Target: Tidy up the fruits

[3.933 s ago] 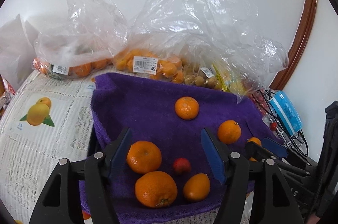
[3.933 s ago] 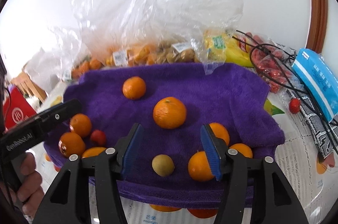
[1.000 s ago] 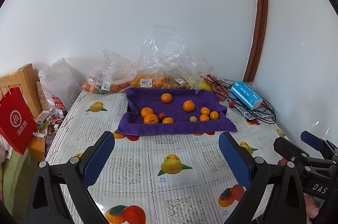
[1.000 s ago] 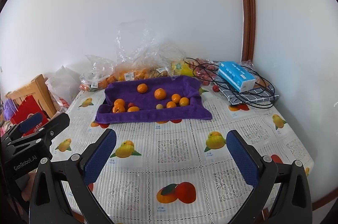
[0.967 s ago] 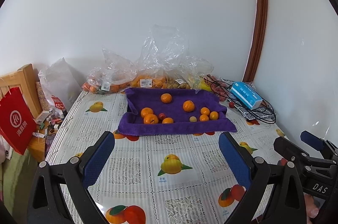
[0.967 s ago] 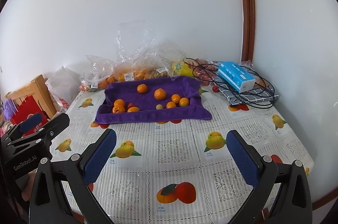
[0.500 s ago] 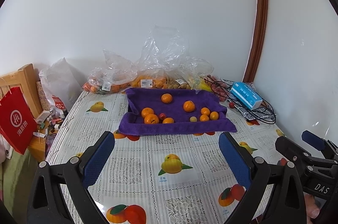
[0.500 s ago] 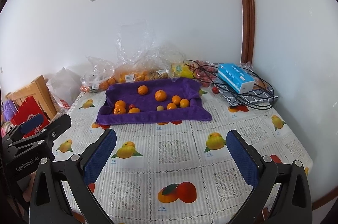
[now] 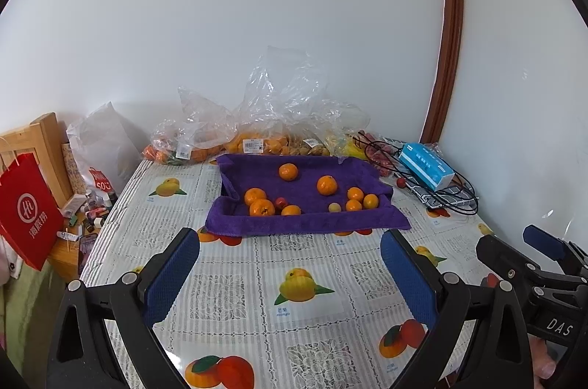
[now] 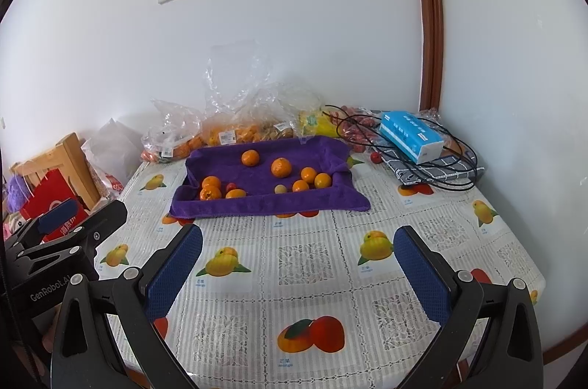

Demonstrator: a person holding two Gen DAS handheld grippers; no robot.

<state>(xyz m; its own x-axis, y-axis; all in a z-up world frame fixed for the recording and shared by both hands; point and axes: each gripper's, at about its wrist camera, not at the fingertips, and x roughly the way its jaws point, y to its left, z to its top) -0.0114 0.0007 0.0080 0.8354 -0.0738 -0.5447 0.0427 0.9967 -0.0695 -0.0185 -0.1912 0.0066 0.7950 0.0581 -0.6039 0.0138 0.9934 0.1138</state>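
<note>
A purple towel [image 9: 308,222] [image 10: 264,205] lies at the far side of the table with several oranges on it, among them one at the back [image 9: 288,171] [image 10: 250,157] and a large one at the front left [image 9: 261,207] [image 10: 210,193]. A small red fruit [image 9: 280,202] [image 10: 230,187] and a pale round fruit [image 9: 333,207] [image 10: 280,189] lie among them. My left gripper [image 9: 290,278] is open and empty, well back from the towel over the near tablecloth. My right gripper [image 10: 297,269] is open and empty too, at a similar distance.
Clear plastic bags of fruit [image 9: 257,132] [image 10: 235,124] stand against the wall behind the towel. A blue box [image 9: 426,165] [image 10: 409,135] and black cables [image 10: 441,168] lie at the back right. A red paper bag [image 9: 27,209] and wooden chair [image 10: 70,157] stand left of the table.
Since 3.9 s ago both grippers have pulled far back from the towel and stand wider open. Over the last second almost nothing has moved.
</note>
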